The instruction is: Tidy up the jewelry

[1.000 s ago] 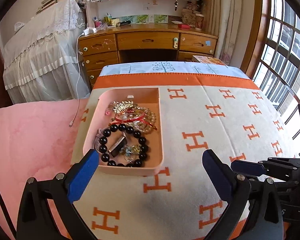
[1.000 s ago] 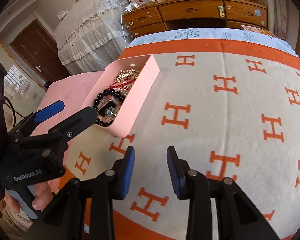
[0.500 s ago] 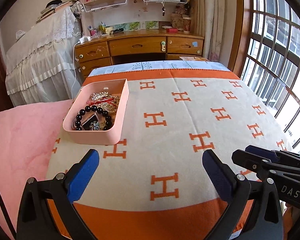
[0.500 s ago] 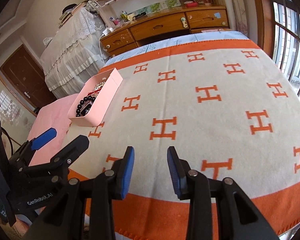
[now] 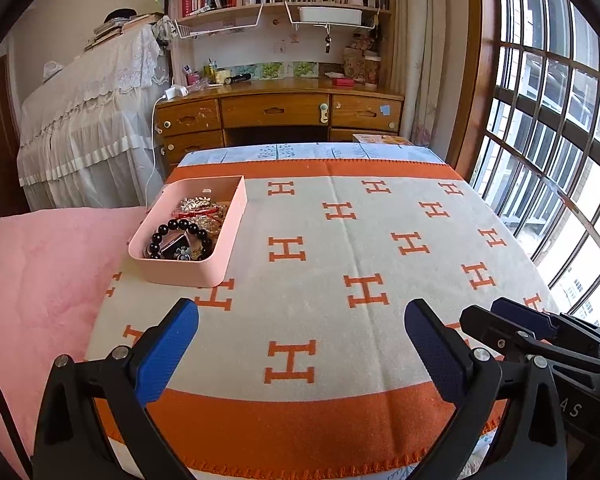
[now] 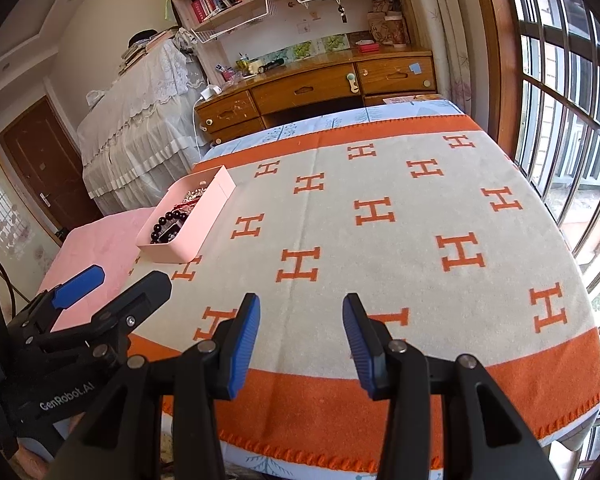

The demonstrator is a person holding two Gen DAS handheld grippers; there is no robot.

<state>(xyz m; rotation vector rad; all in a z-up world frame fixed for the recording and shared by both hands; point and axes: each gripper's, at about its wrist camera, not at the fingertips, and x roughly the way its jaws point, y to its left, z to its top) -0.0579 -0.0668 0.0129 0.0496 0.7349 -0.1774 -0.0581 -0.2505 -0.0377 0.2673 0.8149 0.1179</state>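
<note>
So here's where I'm at: both claws are hanging over the near edge of the bed, angled down at the blanket [image 5: 340, 240] with the orange H pattern, and neither has anything in it. The left claw [image 5: 300, 352] is spread wide, nothing between the pads. The right claw [image 6: 298, 340] is partly apart and opening, also with only blanket showing in the gap. The jewelry is all piled in the pink box [image 5: 188, 236], which sits ahead and off to the left of both claws, right by the blanket's left edge next to the pink cover [image 5: 40, 280]. I can make out a black bead bracelet [image 5: 180, 232], some gold stuff with a red cord, and what looks like a watch, though the pile is too tangled to sort out from here. The box's long side runs away from me, leaning a bit rightward. My guess is the left claw is the nearer one, since from the right claw's view the box [image 6: 188, 216] is far off to the left, past the left claw [image 6: 112, 292].
</note>
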